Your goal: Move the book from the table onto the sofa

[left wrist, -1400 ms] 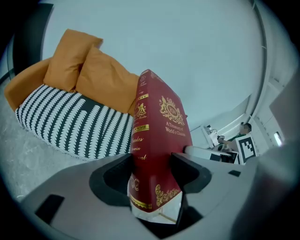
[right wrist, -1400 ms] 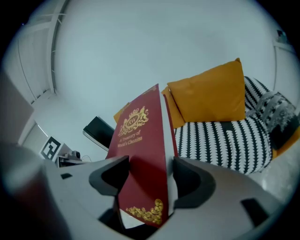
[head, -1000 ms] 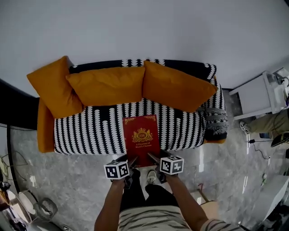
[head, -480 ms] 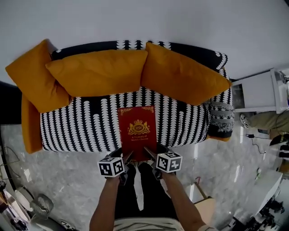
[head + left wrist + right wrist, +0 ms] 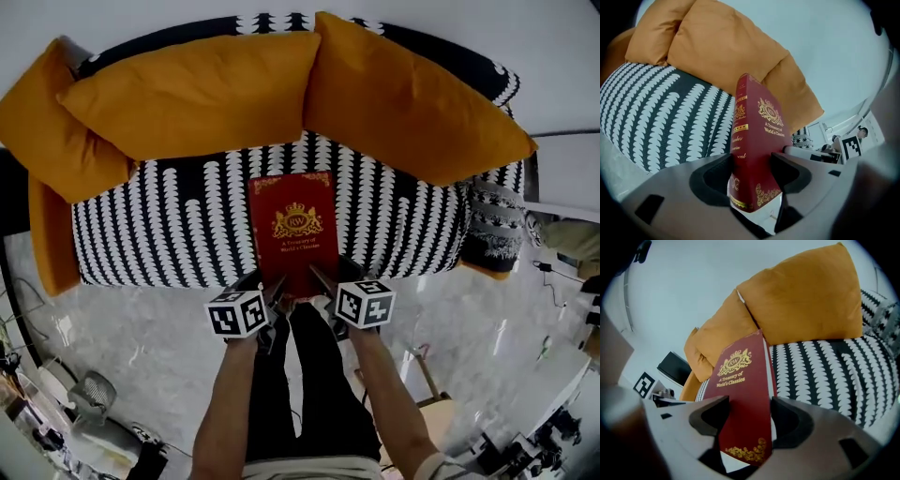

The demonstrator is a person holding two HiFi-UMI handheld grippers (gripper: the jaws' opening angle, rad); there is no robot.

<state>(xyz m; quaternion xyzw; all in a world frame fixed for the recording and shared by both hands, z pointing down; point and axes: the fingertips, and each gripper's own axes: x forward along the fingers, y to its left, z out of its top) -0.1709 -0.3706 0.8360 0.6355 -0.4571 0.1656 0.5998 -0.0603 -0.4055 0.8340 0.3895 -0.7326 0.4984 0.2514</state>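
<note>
Both my grippers clamp the red book (image 5: 294,228) over the patterned sofa (image 5: 159,234).
My left gripper (image 5: 273,294) grips the near corner on the spine side, and my right gripper (image 5: 318,282) the near corner on the page-edge side, each with its jaws pressed against the covers. The book lies cover-up above the black-and-white seat, its near end reaching past the front edge. Whether it touches the seat I cannot tell. Orange cushions (image 5: 192,89) line the backrest beyond it.
</note>
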